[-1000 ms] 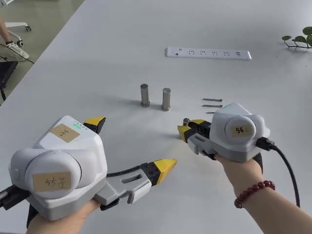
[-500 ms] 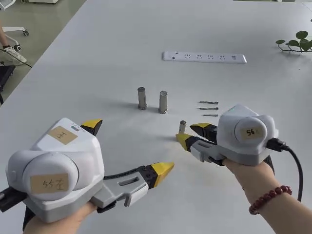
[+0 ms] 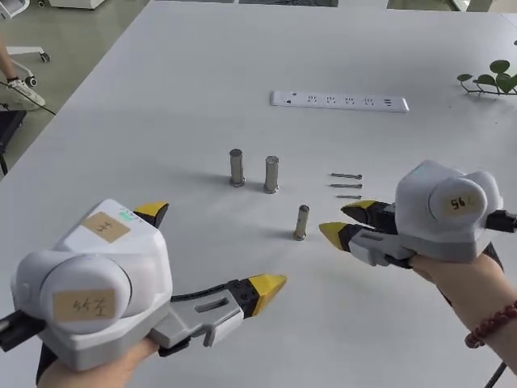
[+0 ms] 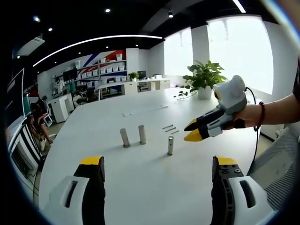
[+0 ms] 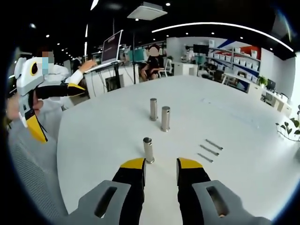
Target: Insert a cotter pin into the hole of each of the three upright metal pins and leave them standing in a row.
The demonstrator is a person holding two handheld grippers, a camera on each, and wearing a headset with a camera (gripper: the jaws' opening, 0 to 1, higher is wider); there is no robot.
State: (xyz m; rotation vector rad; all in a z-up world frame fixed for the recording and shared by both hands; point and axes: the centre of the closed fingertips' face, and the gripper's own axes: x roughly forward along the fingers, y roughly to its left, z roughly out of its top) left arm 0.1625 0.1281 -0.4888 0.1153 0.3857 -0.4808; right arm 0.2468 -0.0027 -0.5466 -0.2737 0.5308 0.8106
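Two upright metal pins [image 3: 236,167] [image 3: 271,175] stand side by side in the middle of the white table [image 3: 161,105]. A third upright pin [image 3: 301,222] stands nearer and to their right, free of both grippers. Three cotter pins [image 3: 346,186] lie flat in a short stack to the right of the pair. My right gripper [image 3: 346,221] is open and holds nothing, its tips a short way right of the third pin [image 5: 148,150]. My left gripper [image 3: 212,248] is wide open at the near left, well short of the pins [image 4: 141,134]. The right gripper [image 4: 197,130] enters the left gripper view from the right.
A white power strip [image 3: 339,101] lies across the far side of the table. A potted plant [image 3: 489,77] sits at the far right edge. The table's left edge drops to the floor, with chairs [image 3: 20,56] beyond. People sit at desks [image 5: 152,61] in the background.
My right gripper opened, let go of the third pin and drew back to the right. That pin now stands alone. The left gripper has hardly moved.
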